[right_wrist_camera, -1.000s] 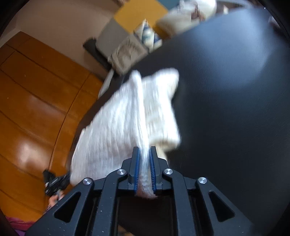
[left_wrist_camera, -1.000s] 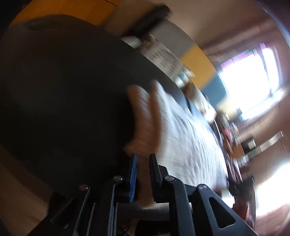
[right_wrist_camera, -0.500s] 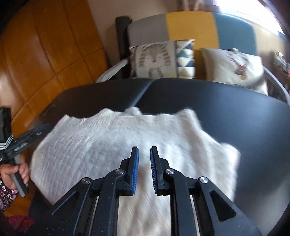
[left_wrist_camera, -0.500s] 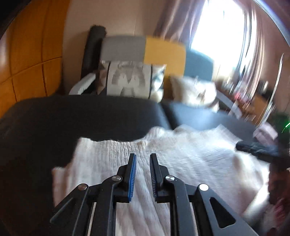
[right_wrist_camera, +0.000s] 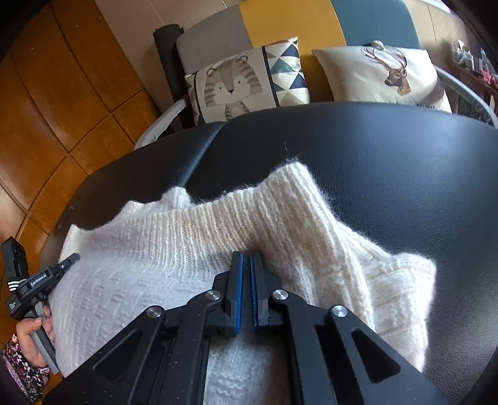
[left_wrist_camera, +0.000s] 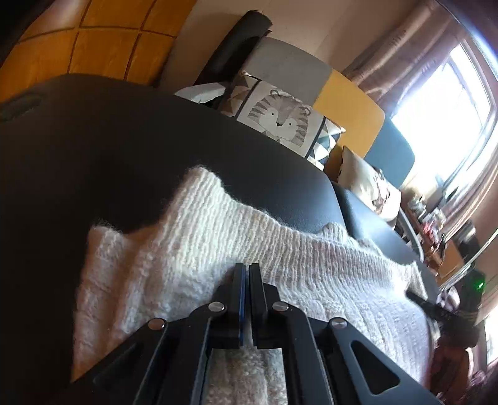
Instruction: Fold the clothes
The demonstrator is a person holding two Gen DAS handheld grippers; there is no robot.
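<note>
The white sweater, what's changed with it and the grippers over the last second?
The white sweater, held up a second ago, now lies spread on the black table. The left gripper and right gripper, open half a second ago, have closed over it. The cushions behind stayed put.

Black padded table (right_wrist_camera: 373,149) fills center. Tiger cushion (right_wrist_camera: 236,87) at 12 o'clock, deer cushion (right_wrist_camera: 382,74) at 1, on grey-yellow-blue sofa (right_wrist_camera: 289,21). Wood-panel wall (right_wrist_camera: 62,93) at 10. Bright window (left_wrist_camera: 448,99) at 2 o'clock, left view.

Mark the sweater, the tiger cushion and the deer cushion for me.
white knit sweater (right_wrist_camera: 174,249): right wrist view, on the ribbed body panel.
tiger cushion (right_wrist_camera: 232,88): right wrist view, on the tiger's face.
deer cushion (right_wrist_camera: 395,73): right wrist view, on the deer's head.
</note>
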